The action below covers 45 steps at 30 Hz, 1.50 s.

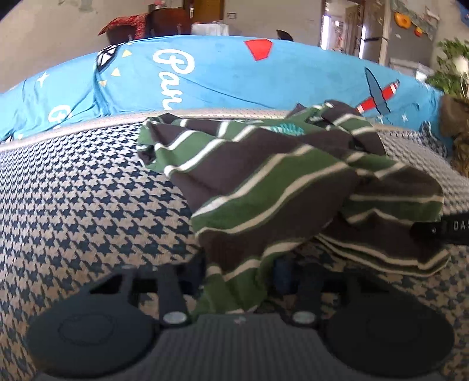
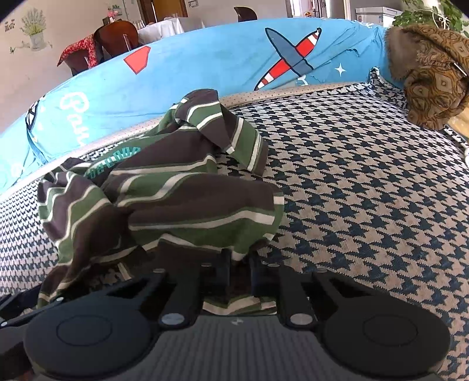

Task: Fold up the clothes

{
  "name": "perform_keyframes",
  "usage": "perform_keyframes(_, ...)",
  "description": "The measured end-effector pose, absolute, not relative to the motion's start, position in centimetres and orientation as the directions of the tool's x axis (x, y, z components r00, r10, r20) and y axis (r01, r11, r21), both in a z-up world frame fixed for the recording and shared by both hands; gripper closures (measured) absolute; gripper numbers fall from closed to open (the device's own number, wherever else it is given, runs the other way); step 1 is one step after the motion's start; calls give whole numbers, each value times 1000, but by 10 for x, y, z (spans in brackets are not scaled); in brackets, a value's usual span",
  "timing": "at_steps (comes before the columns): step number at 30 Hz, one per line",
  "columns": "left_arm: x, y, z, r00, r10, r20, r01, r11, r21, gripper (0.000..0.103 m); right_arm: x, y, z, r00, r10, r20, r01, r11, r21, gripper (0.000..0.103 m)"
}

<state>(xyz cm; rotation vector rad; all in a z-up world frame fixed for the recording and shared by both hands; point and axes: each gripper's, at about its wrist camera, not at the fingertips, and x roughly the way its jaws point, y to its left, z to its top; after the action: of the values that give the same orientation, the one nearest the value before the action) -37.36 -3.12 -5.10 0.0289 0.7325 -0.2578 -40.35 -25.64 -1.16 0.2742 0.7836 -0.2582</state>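
A crumpled shirt with brown, green and white stripes [image 1: 263,175] lies on a houndstooth-patterned cushion [image 1: 73,205]. My left gripper [image 1: 239,281] is shut on a lower edge of the shirt, and the cloth hangs out between its fingers. In the right wrist view the same shirt [image 2: 176,199] is bunched at centre left. My right gripper [image 2: 239,272] is shut on another edge of the shirt, with striped cloth pinched between the fingers. The other gripper's black body shows at the right edge of the left wrist view [image 1: 451,230].
A blue cover with a plane print and white lettering [image 1: 234,76] runs along the back of the cushion [image 2: 366,175]. A brown patterned bundle [image 2: 433,79] sits at the far right end. Chairs and a white-clothed table [image 2: 164,26] stand behind.
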Motion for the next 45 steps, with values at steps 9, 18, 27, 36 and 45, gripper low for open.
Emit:
perform_keyframes(9, -373, 0, -22, 798, -31, -602, 33, 999, -8, 70, -422, -262, 24, 797, -185, -575, 309, 943, 126, 91)
perform_keyframes(18, -380, 37, 7, 821, 37, -570, -67, 997, -32, 70, -445, -272, 51, 854, -73, -516, 222, 947, 234, 91)
perform_keyframes(27, -384, 59, 4, 790, 48, -611, -100, 994, -51, 63, -453, -294, 49, 805, -171, -569, 365, 898, 247, 85)
perform_keyframes(36, -385, 59, -4, 775, 11, -632, -67, 996, -63, 31, -445, -263, 41, 808, -29, -589, 202, 952, 230, 85)
perform_keyframes(45, -383, 58, -9, 763, -2, -647, -47, 997, -59, 12, -432, -210, 26, 773, 141, -619, -13, 978, 208, 84)
